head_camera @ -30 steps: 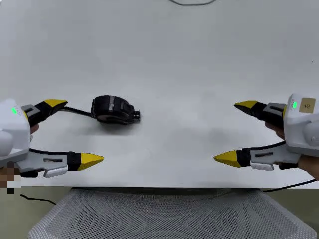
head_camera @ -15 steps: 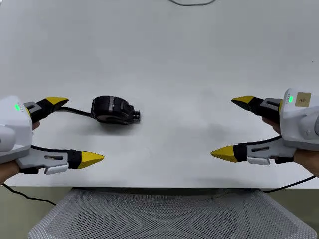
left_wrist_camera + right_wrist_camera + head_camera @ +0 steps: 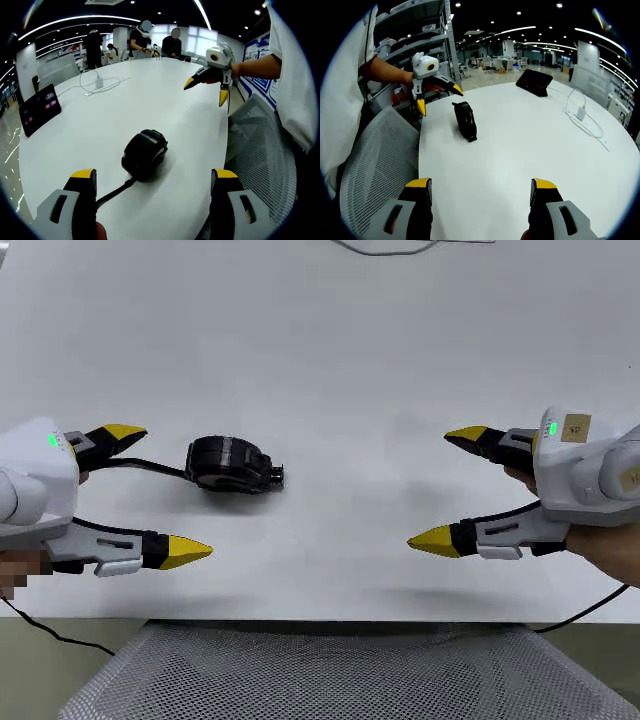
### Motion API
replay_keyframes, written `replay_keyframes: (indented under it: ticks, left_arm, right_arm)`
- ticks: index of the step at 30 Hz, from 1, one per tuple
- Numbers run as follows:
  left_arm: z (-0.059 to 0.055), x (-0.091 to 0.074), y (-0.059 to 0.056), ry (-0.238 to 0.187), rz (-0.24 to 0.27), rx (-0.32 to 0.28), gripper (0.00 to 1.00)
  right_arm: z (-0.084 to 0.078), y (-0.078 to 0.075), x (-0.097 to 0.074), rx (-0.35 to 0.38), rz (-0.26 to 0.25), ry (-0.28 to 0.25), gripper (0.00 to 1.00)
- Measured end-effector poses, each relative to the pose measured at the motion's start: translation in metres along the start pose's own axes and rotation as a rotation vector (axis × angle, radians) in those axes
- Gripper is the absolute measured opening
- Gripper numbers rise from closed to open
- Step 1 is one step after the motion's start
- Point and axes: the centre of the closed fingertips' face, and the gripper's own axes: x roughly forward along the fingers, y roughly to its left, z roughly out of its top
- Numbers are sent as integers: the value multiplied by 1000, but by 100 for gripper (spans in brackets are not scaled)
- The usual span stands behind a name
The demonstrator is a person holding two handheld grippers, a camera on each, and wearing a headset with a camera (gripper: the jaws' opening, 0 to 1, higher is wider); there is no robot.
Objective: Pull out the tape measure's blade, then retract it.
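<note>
Worktop (image 3: pixel 350 360), broad and white, carries the job's one item, and the two tools hang over it, well apart from each other. Over the last second the right hand-held gripper (image 3: pixel 428 487) has edged inward toward the middle of the worktop, its jaws spread wide on nothing. The left hand-held gripper (image 3: pixel 172 490) has hardly shifted and is likewise gaping and empty, its far jaw just beside the strap. The tape measure (image 3: pixel 232 463) has not moved: it rests left of centre, just ahead of the left jaws and well apart from the right ones. I read this as the approach, with no grasp made and the blade not yet drawn. The case is black, rounded and compact. A dark strap (image 3: pixel 150 464) trails from its left end, and at its right end a small tab (image 3: pixel 278 476), probably the blade's hook, sits tucked in.
</note>
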Motion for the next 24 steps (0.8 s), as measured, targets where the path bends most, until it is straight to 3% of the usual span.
replay_keyframes:
  ticks: [14, 24]
  left_arm:
    - [0, 6, 7, 30, -22, 32, 86]
    - [-2, 14, 12, 67, -44, 61, 73]
  right_arm:
    - [5, -2, 15, -25, 34, 2, 79]
    - [7, -3, 27, -39, 62, 7, 78]
